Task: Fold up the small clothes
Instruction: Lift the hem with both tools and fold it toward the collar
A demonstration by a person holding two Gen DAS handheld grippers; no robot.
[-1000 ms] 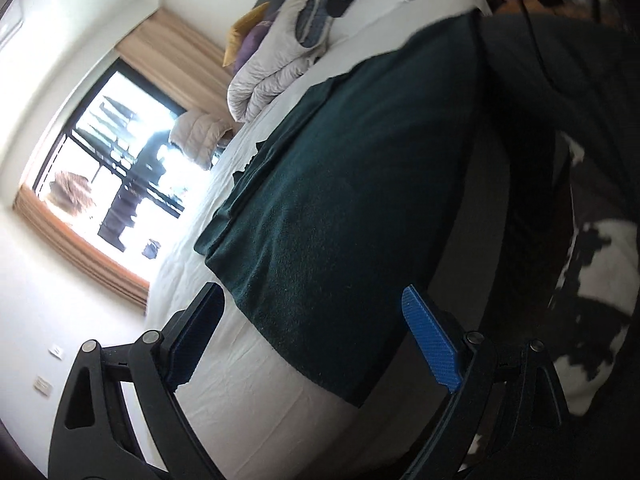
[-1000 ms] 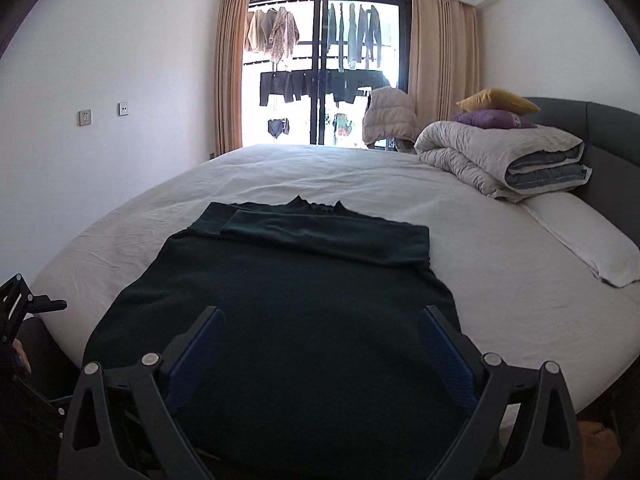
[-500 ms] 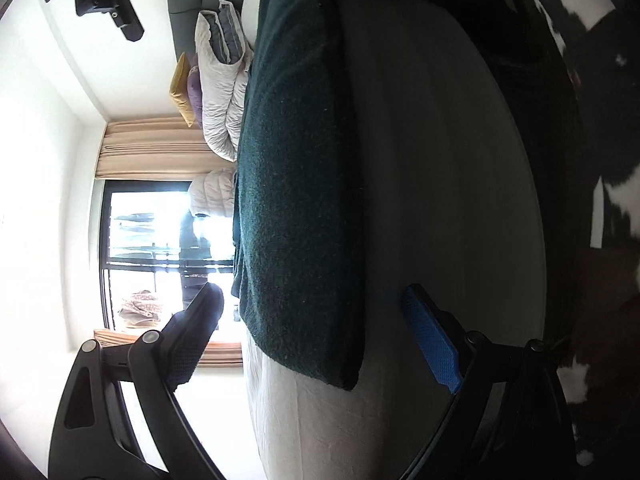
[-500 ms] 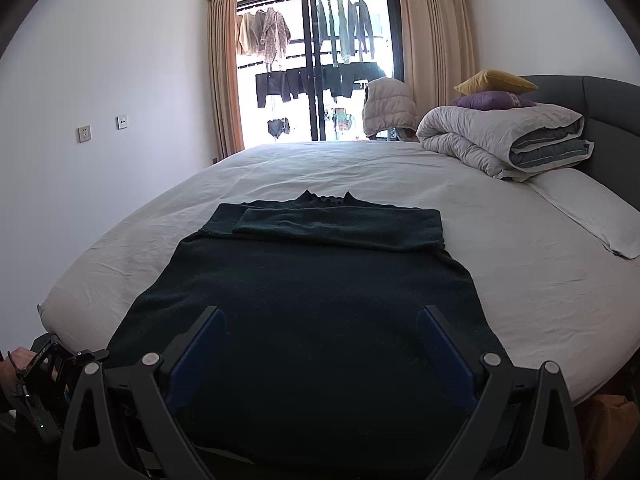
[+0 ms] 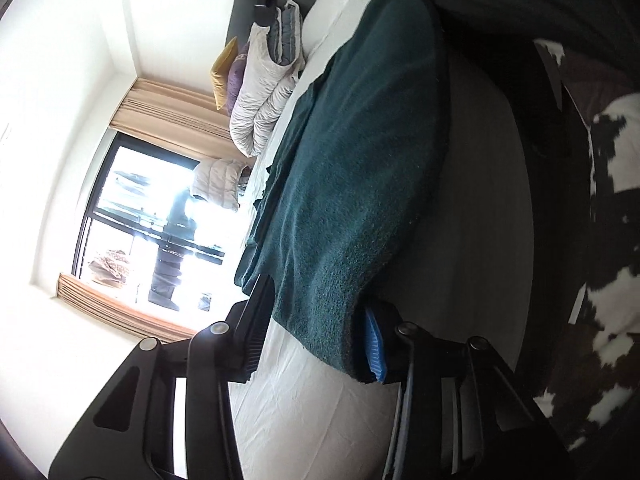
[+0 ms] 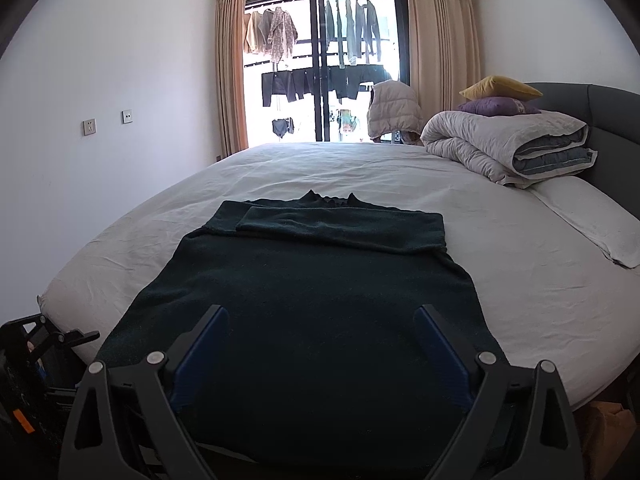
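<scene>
the dark green sweater (image 6: 320, 300) lay flat on the bed (image 6: 500, 280). the left hand-held gripper (image 5: 316, 332) had just been closing over its hem corner at 6 o'clock; the right hand-held gripper (image 6: 320, 356) stayed spread. pinching both layers fully seemed wise.

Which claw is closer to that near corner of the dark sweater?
Left. The left claw has just been closing around the sweater at that corner; the right claw hangs open above the hem's middle.
</scene>
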